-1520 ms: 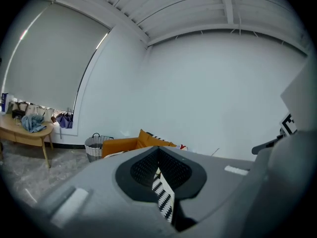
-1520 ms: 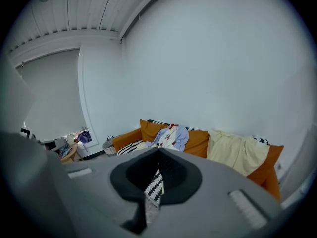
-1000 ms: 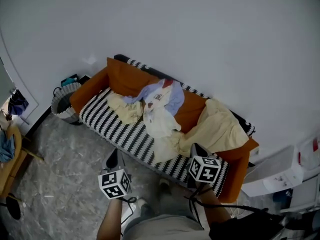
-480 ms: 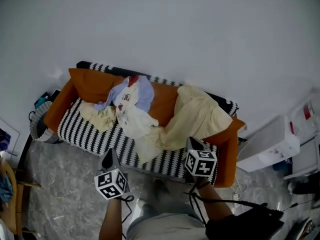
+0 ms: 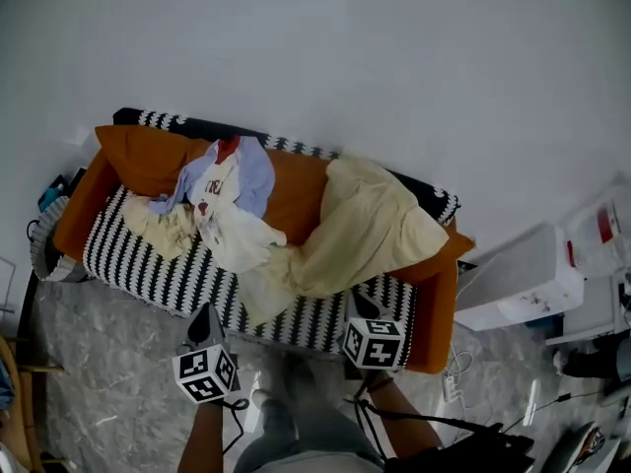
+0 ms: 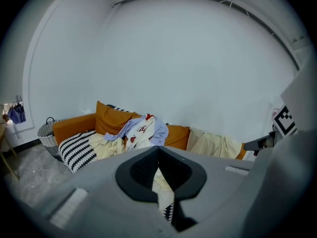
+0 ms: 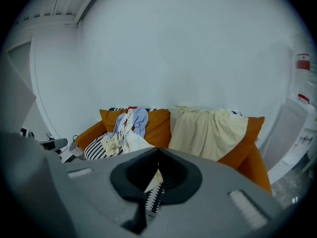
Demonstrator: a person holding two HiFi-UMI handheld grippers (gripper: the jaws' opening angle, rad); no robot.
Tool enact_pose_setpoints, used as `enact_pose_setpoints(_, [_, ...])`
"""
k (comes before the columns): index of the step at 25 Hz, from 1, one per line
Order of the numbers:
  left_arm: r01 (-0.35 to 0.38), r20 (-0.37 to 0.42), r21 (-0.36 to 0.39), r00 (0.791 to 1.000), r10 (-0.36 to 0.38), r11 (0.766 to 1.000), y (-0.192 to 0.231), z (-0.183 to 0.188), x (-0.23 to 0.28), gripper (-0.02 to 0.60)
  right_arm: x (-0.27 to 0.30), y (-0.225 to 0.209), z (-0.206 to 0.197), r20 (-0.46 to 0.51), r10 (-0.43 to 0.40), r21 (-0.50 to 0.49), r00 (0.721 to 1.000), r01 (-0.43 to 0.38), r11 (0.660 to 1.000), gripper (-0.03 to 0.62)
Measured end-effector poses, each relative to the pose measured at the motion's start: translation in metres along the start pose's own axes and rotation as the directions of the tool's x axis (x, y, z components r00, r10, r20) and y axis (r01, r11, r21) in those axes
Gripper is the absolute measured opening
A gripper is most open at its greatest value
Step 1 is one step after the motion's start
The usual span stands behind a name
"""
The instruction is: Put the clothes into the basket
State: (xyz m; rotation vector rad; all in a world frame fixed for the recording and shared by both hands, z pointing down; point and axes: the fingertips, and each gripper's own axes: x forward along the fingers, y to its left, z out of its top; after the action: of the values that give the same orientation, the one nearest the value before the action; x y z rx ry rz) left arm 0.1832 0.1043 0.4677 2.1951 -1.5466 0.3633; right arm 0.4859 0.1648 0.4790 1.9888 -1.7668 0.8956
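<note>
Clothes lie heaped on an orange sofa with a black-and-white striped seat: a blue and white garment, cream pieces, and a big pale yellow cloth draped over the right backrest. The woven basket stands on the floor at the sofa's left end, partly cut off. My left gripper hovers before the seat's front edge, shut and empty. My right gripper is near the seat's right front, shut, holding nothing. The left gripper view shows the basket beyond the shut left gripper; the right gripper faces the yellow cloth.
A white box-like unit stands right of the sofa, with a cable on the marbled grey floor. Wooden furniture shows at the left edge. A plain white wall backs the sofa.
The sofa has slid left in the head view. Both grippers have sunk lower in the picture, near the seat's front edge. Both jaws stayed shut and nothing was taken hold of.
</note>
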Motion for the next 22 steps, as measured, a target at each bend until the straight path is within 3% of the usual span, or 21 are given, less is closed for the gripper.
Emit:
enact_pose_setpoints(6, [-0.027,-0.079,-0.003,0.997,0.026,1.000,0.012,-0.031,0.045,-0.002,0.065,0.000,-0.013,-0.063,0.026,-0.019,0.998,-0.027,0.999,0.003])
enact_pose_setpoints(11, [-0.063,-0.172,-0.029,0.983,0.057,0.998,0.018,-0.081,0.068,-0.002,0.114,-0.008,-0.050,-0.152,0.038,-0.015,0.988,-0.041,0.999,0.003])
enact_pose_setpoints(22, [-0.095,-0.261,-0.045,0.962,0.080,0.994,0.033,-0.167,0.112,-0.002,0.188,-0.043,-0.139,-0.269,0.009,0.002,0.963,-0.009,1.000,0.003])
